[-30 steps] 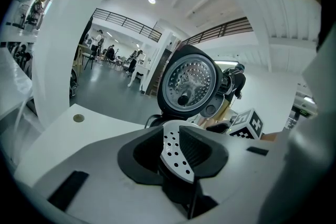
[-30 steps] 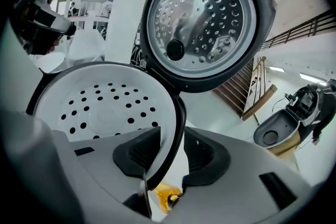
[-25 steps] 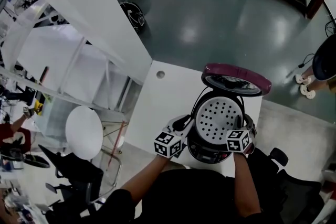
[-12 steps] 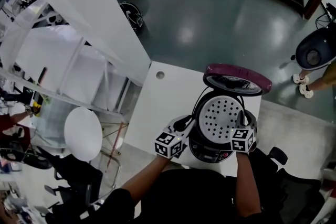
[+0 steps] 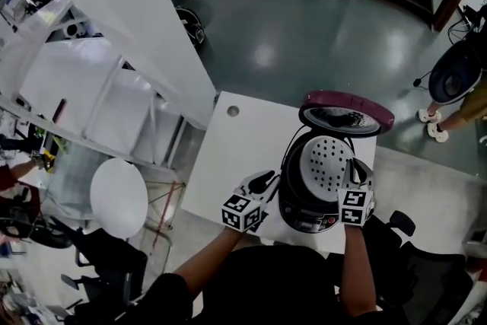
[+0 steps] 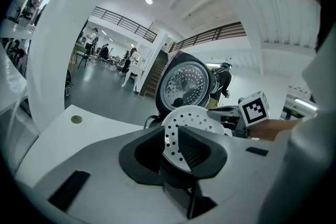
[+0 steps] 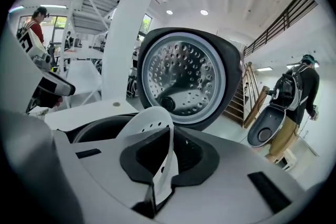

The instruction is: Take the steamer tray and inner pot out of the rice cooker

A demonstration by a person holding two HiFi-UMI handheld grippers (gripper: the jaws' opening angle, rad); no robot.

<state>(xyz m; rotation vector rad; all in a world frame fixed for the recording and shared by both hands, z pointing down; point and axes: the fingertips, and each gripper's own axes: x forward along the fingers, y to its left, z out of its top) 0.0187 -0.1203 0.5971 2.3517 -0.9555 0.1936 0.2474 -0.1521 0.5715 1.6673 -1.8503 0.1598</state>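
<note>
The black rice cooker [image 5: 304, 211] stands on the white table [image 5: 228, 156] with its maroon lid [image 5: 346, 112] swung up. The white perforated steamer tray [image 5: 327, 162] is tilted steeply above the cooker's mouth, right side up. My right gripper [image 7: 169, 136] has just been closing and is shut on the tray's rim [image 7: 147, 120], at the cooker's right side [image 5: 352, 180]. Below the tray shows the inner pot's dark rim [image 7: 100, 128]. My left gripper [image 6: 176, 139] is left of the cooker [image 5: 262, 183], jaws slightly apart and holding nothing. The tray [image 6: 197, 115] shows beyond its gap.
The table has a small round hole [image 5: 233, 111] at its far left corner and ends close behind the cooker. A white round seat [image 5: 119, 198] stands left of the table. At far right a person [image 5: 456, 114] stands on the floor by a dark rounded device [image 5: 456, 71].
The right gripper has risen with the tray's rim in it. The tray has gone from lying flat on the cooker to standing tilted. The left gripper has barely shifted.
</note>
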